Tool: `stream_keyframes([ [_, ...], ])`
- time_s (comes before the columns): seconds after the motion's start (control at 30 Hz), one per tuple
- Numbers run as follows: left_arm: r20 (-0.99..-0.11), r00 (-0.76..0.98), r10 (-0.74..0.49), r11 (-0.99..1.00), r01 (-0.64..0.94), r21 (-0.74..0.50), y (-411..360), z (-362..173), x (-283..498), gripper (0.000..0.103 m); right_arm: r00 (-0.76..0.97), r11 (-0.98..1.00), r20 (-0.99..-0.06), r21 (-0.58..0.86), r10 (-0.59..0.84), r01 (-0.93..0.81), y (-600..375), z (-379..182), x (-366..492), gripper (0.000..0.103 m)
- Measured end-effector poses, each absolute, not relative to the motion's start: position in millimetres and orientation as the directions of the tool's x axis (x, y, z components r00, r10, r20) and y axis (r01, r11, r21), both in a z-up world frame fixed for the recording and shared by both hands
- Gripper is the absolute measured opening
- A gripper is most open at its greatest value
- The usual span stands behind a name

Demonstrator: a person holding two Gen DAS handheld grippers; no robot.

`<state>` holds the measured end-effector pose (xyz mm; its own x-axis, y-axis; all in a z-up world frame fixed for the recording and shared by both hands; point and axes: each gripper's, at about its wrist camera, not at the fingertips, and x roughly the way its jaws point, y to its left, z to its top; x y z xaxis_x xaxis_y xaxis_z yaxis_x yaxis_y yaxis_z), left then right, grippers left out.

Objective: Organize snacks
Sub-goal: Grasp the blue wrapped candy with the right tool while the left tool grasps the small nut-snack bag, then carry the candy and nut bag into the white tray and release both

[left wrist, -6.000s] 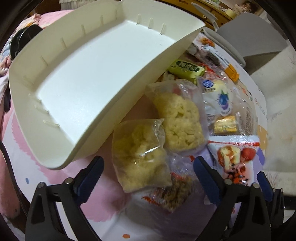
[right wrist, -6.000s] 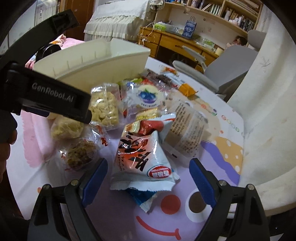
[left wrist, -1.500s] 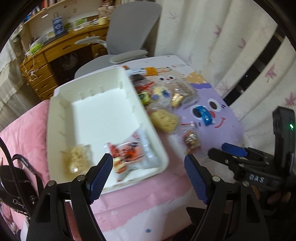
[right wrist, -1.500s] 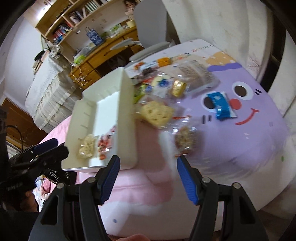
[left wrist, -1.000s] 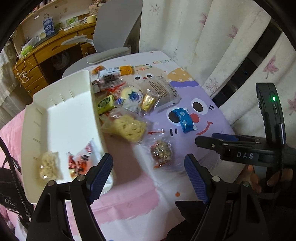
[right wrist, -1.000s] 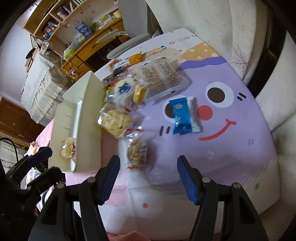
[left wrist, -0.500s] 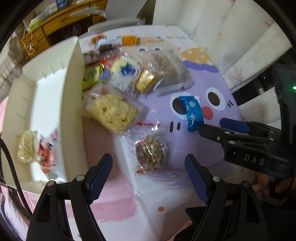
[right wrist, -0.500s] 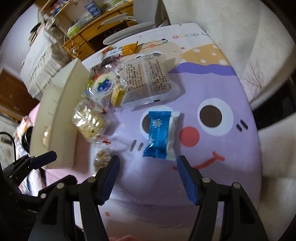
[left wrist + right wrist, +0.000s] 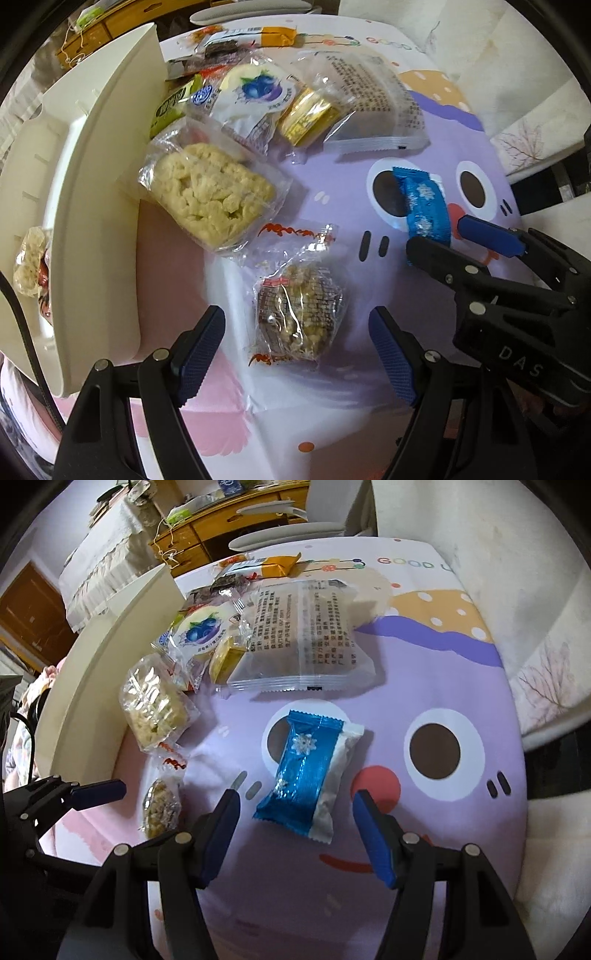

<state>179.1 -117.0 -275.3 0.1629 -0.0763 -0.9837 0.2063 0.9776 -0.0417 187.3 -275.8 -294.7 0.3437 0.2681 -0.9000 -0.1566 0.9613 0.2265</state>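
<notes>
Table [image 9: 443, 657]: covered with a cloth that shows a purple cartoon face; the snacks lie on it, most of them in a cluster beside the tray.
Tray [image 9: 99, 206]: cream, with high walls, on the left side of the table; inside it, at the left edge of the left view, a pale puffed snack and a red packet are partly seen.
Clear printed bag [image 9: 303, 635]: the largest packet, lying flat at the far side of the cluster, with its text side up.
Rice cake [image 9: 210, 192]: pale yellow block in a clear wrapper, just beside the tray wall.
Blueberry packet [image 9: 255, 92]: white with a blue fruit picture, behind the rice cake, between the tray and the clear printed bag.
Blue packet [image 9: 306, 771]: shiny blue with white snowflakes, lying alone on one eye of the cartoon face.
Nut cake [image 9: 299, 314]: brownish round piece in a clear wrapper, near the rice cake.
Gold packet [image 9: 306, 118]: small, touching the blueberry packet.
Left gripper [image 9: 295, 354]: jaws spread wide on both sides of the nut cake, not pressing on it.
Right gripper [image 9: 295, 830]: jaws apart, with the near end of the blue packet between them, not pressing on it.
</notes>
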Motion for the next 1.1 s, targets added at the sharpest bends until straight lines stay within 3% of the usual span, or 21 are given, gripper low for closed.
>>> stream_keyframes([
  [0.17,-0.988,0.147,-0.041,0.978,0.211,-0.009,-120,-286,183,0.062,0.353,0.963,-0.898,0.215,0.261,-0.165,-273,-300,195,0.056],
  [0.33,-0.99,0.129,-0.055,0.983,0.183,-0.031,-120,-298,184,0.056,0.37,0.964,-0.895,0.198,0.251,-0.176,-272,-303,198,0.049],
  [0.7,-0.983,0.176,-0.059,0.981,0.191,-0.025,-125,-295,182,0.048,0.394,0.97,-0.893,0.156,0.219,-0.185,-271,-303,203,0.033],
  [1.1,-0.992,0.11,-0.062,0.98,0.194,-0.04,-118,-294,178,0.045,0.356,0.982,-0.921,0.103,0.155,-0.161,-265,-300,198,0.03],
])
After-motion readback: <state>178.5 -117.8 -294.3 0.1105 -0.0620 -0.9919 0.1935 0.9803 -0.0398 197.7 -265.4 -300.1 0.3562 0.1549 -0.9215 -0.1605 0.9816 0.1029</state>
